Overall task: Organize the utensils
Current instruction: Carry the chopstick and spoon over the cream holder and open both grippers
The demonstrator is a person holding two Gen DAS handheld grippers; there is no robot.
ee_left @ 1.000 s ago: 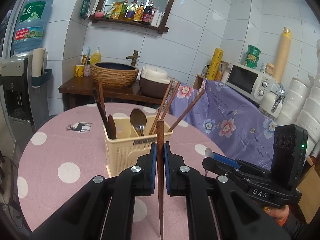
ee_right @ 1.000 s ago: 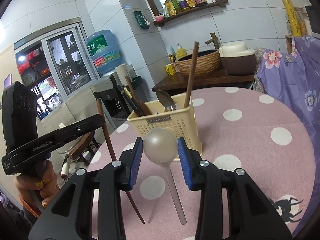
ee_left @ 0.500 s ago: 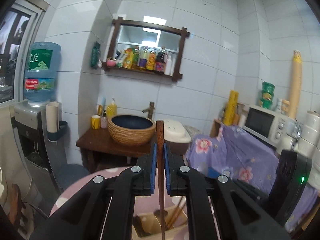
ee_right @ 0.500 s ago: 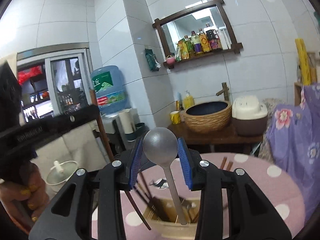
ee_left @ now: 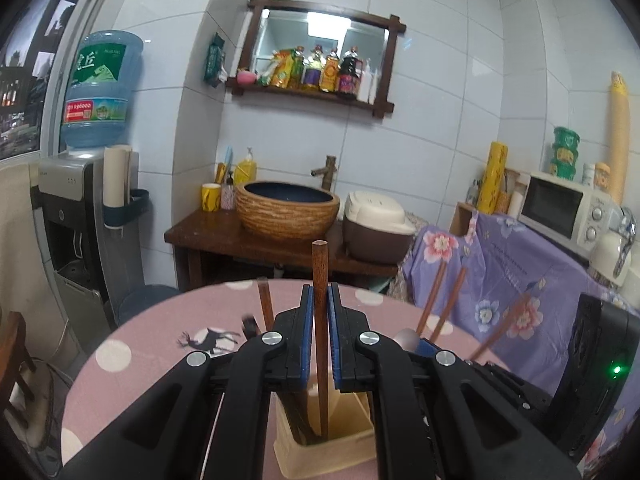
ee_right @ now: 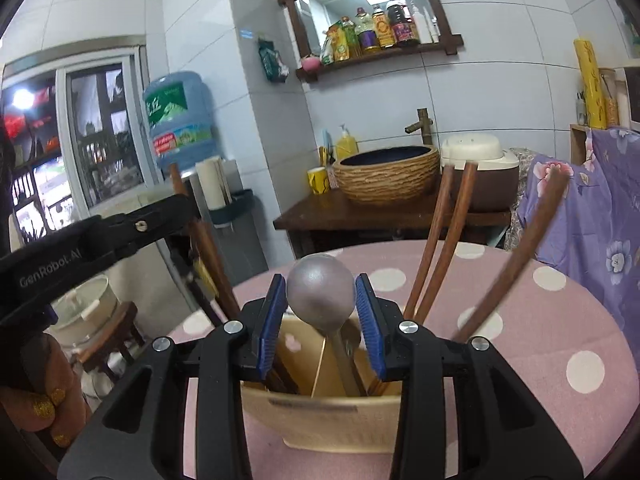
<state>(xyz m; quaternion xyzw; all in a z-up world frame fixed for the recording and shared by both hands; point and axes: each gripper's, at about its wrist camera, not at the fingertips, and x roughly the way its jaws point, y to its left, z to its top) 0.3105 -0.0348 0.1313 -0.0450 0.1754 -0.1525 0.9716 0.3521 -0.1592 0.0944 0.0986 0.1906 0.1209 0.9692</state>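
My left gripper (ee_left: 319,300) is shut on a brown wooden chopstick (ee_left: 320,276) that stands upright, its lower end down inside the cream utensil holder (ee_left: 328,450) just below. My right gripper (ee_right: 321,300) is shut on the bowl of a metal spoon (ee_right: 320,294), whose handle reaches down into the same cream holder (ee_right: 320,420). Several brown chopsticks (ee_right: 444,240) lean out of the holder to the right. The left gripper's black body (ee_right: 92,236) shows at the left of the right wrist view, held by a hand with glittery nails (ee_right: 44,408).
The holder stands on a round table with a pink polka-dot cloth (ee_right: 560,320). Behind it are a wooden stand with a woven basin (ee_left: 286,210), a rice cooker (ee_left: 376,228), a water dispenser (ee_left: 76,220) and a purple floral-covered counter with a microwave (ee_left: 564,208).
Both grippers rose and came over the holder, then tipped down. The chopstick's and the spoon's lower ends now sit inside the holder, which was farther ahead on the table one second ago.
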